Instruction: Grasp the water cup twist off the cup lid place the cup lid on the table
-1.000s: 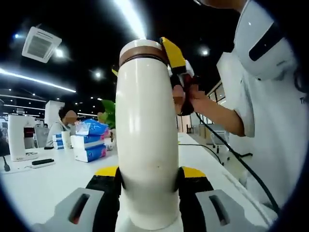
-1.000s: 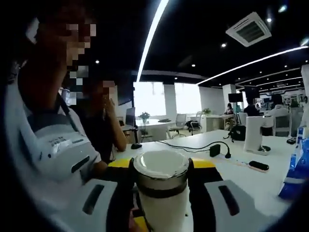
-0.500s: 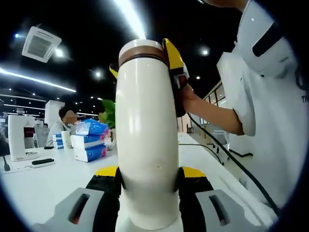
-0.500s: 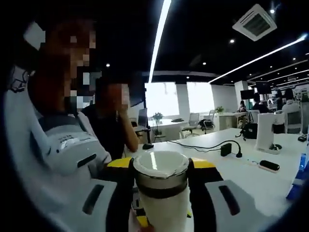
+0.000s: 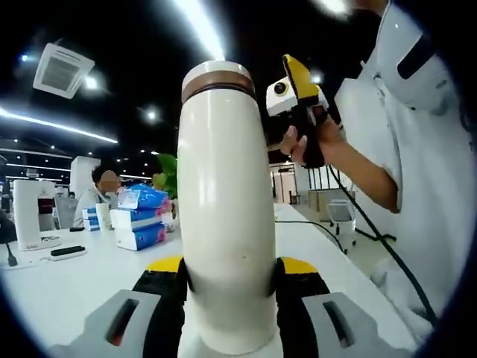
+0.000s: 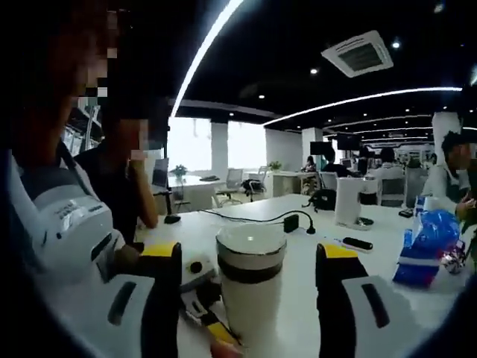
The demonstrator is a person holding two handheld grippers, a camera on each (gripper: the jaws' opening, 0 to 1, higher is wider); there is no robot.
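While the lid is worked on: the left gripper [image 5: 227, 280] steadies the water cup [image 5: 226, 216] upright above the white table [image 5: 67, 287].
Left gripper fingers: pressed against the cup's lower body from both sides, yellow-tipped pads touching it.
Right gripper [image 6: 250, 261]: fingers spread wide, one on each side of the cup top, not touching it; in the left gripper view it is raised just beside the lid, held in a hand [image 5: 305, 142].
Cup lid [image 6: 250, 242]: white cap over a dark band, seated on the cup; judged not yet twisted off.
Cup contents: cannot tell, closed and opaque.
Likely reason for open right fingers: probably resetting for another grip or turn.
Table items: blue tissue packs [image 5: 138, 216], well apart from the cup.
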